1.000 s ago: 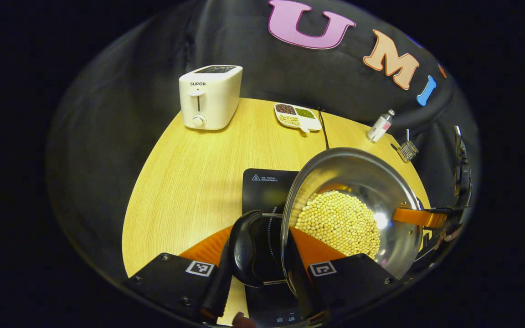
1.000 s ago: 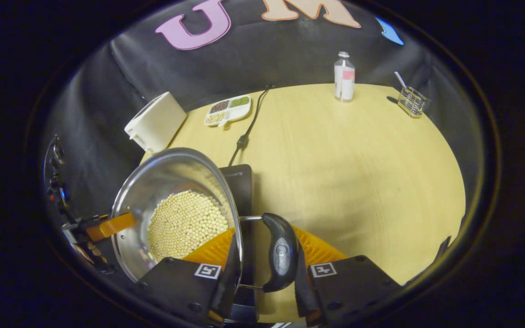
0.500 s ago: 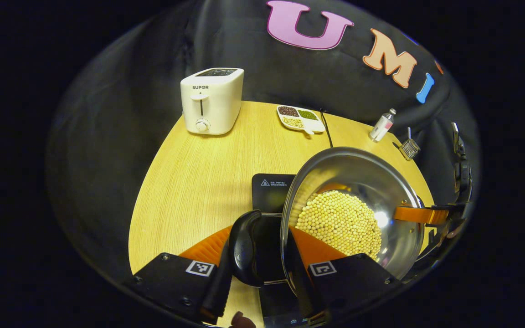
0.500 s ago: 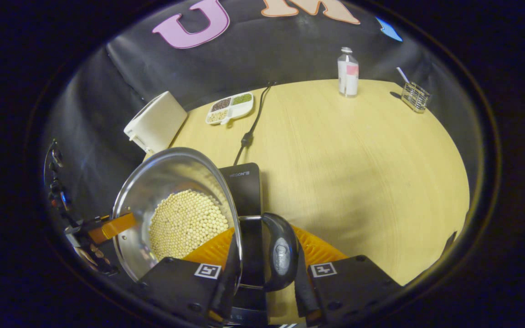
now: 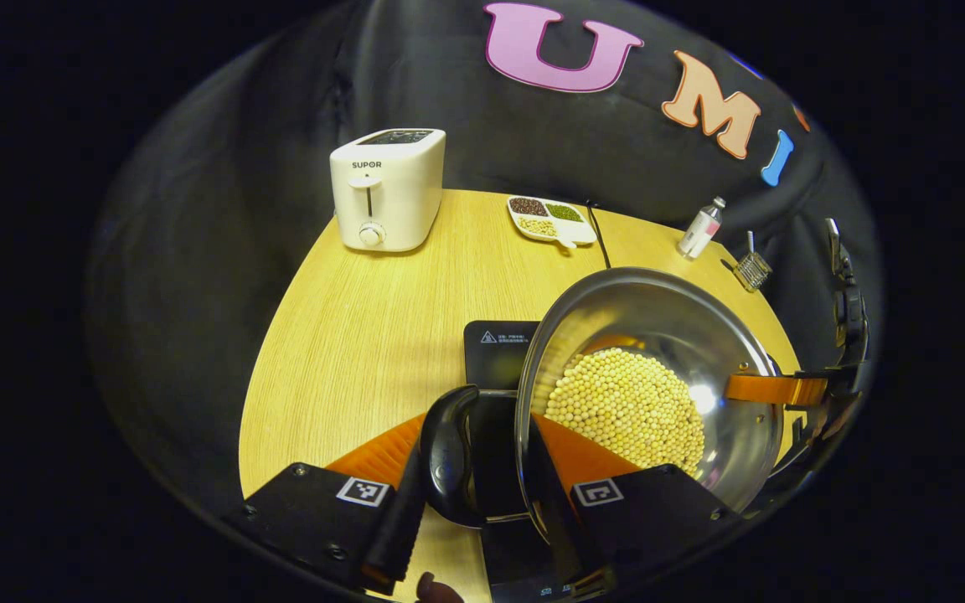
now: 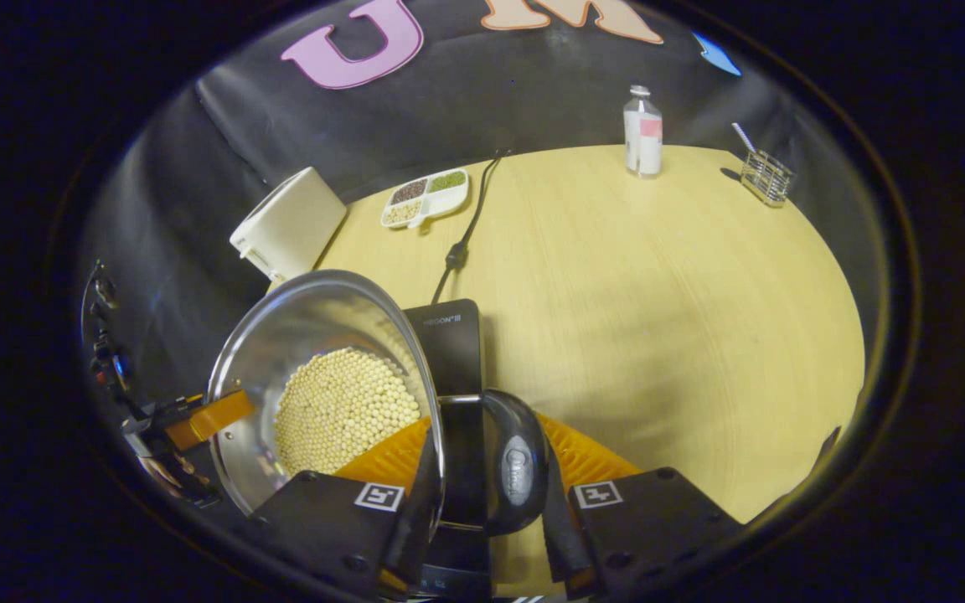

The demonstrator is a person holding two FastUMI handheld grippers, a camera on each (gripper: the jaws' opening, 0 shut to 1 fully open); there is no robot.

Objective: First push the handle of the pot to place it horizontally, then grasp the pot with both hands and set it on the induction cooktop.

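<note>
A steel pot (image 5: pixel 658 335) with pale beans (image 5: pixel 625 406) hangs just above the black induction cooktop (image 5: pixel 495 352), held from both sides. My left gripper (image 5: pixel 470 494) is shut on the pot's black side handle (image 5: pixel 446 452), one finger outside the handle and one inside the rim. In the right gripper view the pot (image 6: pixel 315 327) is at lower left. There my right gripper (image 6: pixel 482 502) is shut on the opposite black handle (image 6: pixel 518 461), above the cooktop (image 6: pixel 451 339). Each view shows the other gripper at the pot's far rim: right gripper (image 5: pixel 776 389), left gripper (image 6: pixel 206 416).
On the round wooden table (image 6: pixel 658 293) stand a white toaster (image 5: pixel 386 188), a divided dish of beans (image 5: pixel 551 219), a small bottle (image 6: pixel 642 134) and a wire holder (image 6: pixel 766 176). The cooktop's cable (image 6: pixel 461 239) runs to the back edge.
Both grippers have kept their grip and shifted the pot slightly over the cooktop. More of the cooktop's far end shows beside the pot now.
</note>
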